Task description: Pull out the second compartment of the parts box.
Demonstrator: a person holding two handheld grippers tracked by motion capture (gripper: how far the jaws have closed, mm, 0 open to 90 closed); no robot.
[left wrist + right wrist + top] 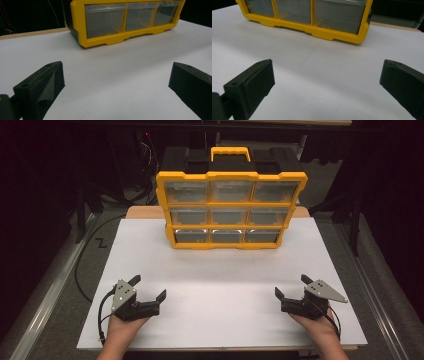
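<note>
— Organizer [231, 210]: where was it in the high view?
— It stood upright at the far middle of the white table [220, 285], a yellow frame with a black body behind and a yellow handle [230, 153] on top. Nine clear drawers sat in three rows of three, all pushed in.

— And the claws there?
— The left claw [148, 288] lay near the table's front left, held in a hand [121, 326] coming in from the bottom edge. The right claw [291, 287] lay near the front right in the other hand [318, 325]. Both had their jaws spread wide, with nothing between them, and both were well apart from the organizer. Each carried a grey plate on top.

— What did the left gripper view show?
— The left claw [116, 82] spread, one black jaw at each lower corner, bare table between. The organizer [125, 21] stood farther off at the upper right; its bottom row of drawers looked empty.

— And the right gripper view?
— Much the same. The right claw [327, 82] was spread over bare table, and the organizer [312, 18] stood beyond at the upper left, its bottom drawers clear.
</note>
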